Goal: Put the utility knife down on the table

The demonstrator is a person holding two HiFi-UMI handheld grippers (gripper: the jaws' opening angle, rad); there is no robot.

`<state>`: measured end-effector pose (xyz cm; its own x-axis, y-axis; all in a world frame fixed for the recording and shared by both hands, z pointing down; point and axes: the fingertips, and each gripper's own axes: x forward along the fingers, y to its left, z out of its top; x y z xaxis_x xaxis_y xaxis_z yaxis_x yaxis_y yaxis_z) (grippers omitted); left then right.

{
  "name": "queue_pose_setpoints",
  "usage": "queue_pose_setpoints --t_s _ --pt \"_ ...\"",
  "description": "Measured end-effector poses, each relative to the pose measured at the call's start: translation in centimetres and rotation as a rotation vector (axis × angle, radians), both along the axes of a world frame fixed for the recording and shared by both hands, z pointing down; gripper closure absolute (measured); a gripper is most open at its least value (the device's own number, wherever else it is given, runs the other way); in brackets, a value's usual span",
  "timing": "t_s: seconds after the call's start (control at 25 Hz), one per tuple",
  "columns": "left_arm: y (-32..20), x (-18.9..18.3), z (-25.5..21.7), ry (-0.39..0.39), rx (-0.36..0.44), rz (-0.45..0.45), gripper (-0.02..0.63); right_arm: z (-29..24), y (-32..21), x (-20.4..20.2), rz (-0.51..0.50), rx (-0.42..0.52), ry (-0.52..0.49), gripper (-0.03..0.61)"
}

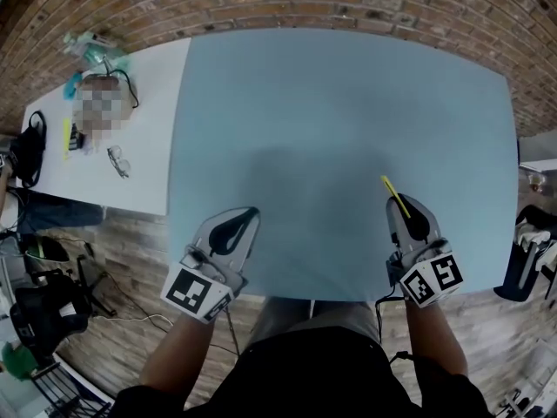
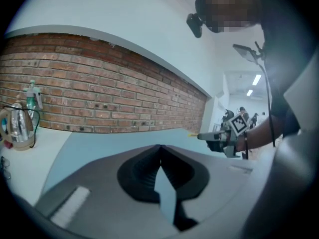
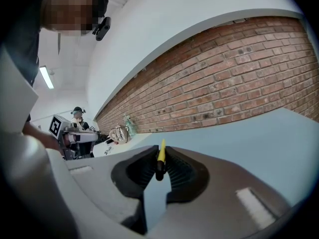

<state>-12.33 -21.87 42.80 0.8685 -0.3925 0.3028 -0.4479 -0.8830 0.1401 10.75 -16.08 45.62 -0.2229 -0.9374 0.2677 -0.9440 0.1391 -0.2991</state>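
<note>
Item 1: right gripper (image 3: pixel 160 152), jaws standing slightly apart and clamping on the utility knife (image 3: pixel 161 158), a slim yellow-and-black body that is sticking out forward past the 2 jaw tips. The knife is riding over the near right part of the light-blue table (image 1: pixel 331 103); it seems to be hanging clear of the top, though the steep head view is leaving that uncertain. Item 2: left gripper (image 2: pixel 159 151), jaws pressing together at the tips, gripping nothing, hovering over the table's near left edge.
</note>
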Motion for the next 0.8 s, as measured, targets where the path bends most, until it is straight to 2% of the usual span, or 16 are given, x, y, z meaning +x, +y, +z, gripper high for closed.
queue_pose_setpoints --t_s 0.8 --pt "-0.8 0.6 2.5 -0.016 -0.038 -0.055 0.627 4.5 -1.5 -0.7 -0.076 -0.07 -0.006 0.532"
